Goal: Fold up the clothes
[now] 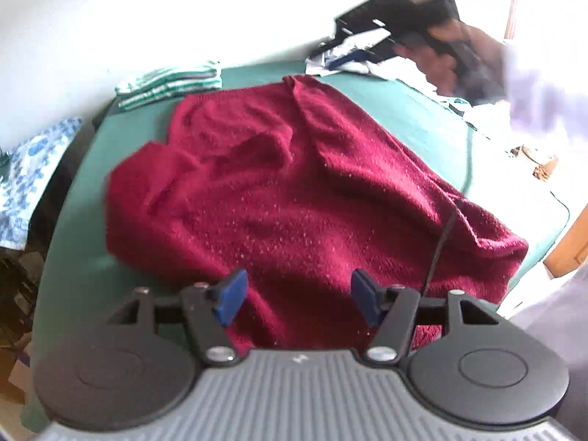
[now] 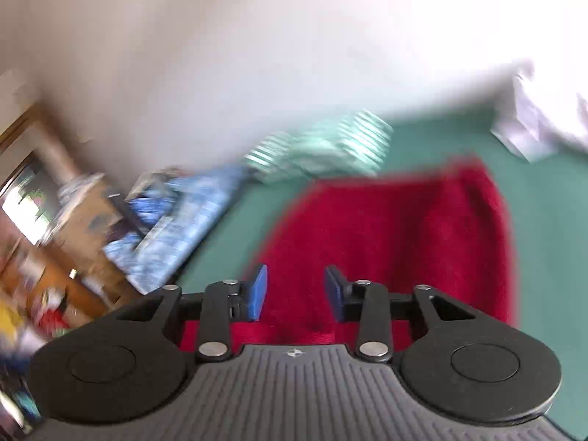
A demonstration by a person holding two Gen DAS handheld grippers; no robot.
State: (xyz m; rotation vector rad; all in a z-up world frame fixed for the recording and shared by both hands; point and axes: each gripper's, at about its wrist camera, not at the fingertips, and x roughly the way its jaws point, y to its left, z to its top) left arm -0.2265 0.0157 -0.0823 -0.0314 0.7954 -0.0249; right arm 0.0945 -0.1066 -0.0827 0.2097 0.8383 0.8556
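Your left gripper (image 1: 297,299) and right gripper (image 2: 296,292) are hovering with jaws apart, empty, over the crumpled dark red knitted sweater (image 1: 294,191), its long axis running diagonally across the green table cover (image 1: 404,110).

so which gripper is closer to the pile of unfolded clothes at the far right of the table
Right. The right gripper hangs just over the unfolded pile; the left gripper sits at the red sweater's near edge.

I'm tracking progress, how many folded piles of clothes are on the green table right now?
1: a green-striped pile at the far edge of the table, beyond the red sweater. More may be hidden.
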